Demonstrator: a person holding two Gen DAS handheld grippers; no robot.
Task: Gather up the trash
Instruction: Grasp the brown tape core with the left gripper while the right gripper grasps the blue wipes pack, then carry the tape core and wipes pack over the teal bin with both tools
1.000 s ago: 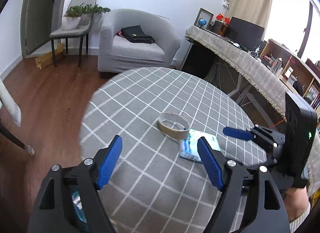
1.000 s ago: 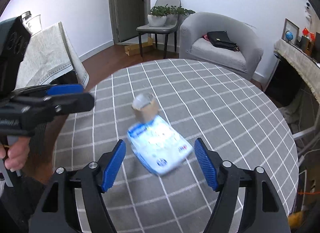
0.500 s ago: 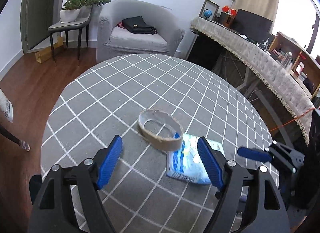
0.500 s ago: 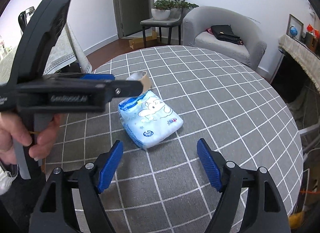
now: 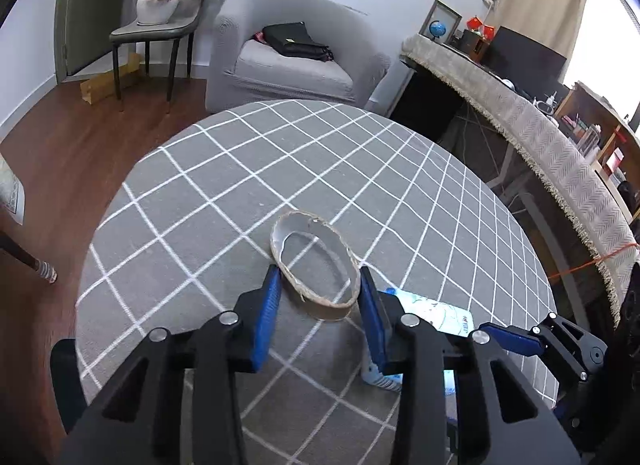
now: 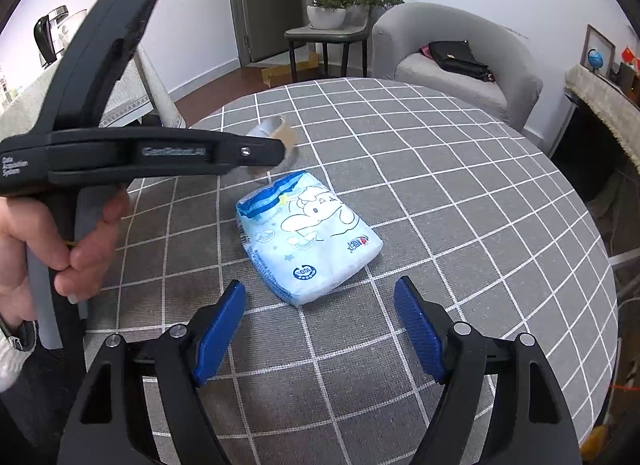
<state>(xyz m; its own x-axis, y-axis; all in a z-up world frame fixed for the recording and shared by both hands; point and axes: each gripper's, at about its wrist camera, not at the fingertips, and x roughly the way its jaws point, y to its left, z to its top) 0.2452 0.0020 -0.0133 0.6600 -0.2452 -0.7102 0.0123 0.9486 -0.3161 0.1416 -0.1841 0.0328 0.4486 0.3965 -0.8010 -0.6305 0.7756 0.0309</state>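
Left wrist view: grabbing the cardboard ring.
My left tongs (image 5: 316,301) have just been closing around the cardboard ring (image 5: 314,265) on the worktop (image 5: 224,185); the pads touch its sides. My right tongs (image 6: 320,325) hang open, near the tissue pack (image 6: 308,233). Next, I think, lift gently.

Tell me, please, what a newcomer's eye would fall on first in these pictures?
Probably the left gripper, whose blue fingers have just been closing around the empty cardboard tape ring in the middle of the grey checked table and now stand against its sides. Next, the pale blue tissue pack lying flat beside the ring, just ahead of the open right gripper.
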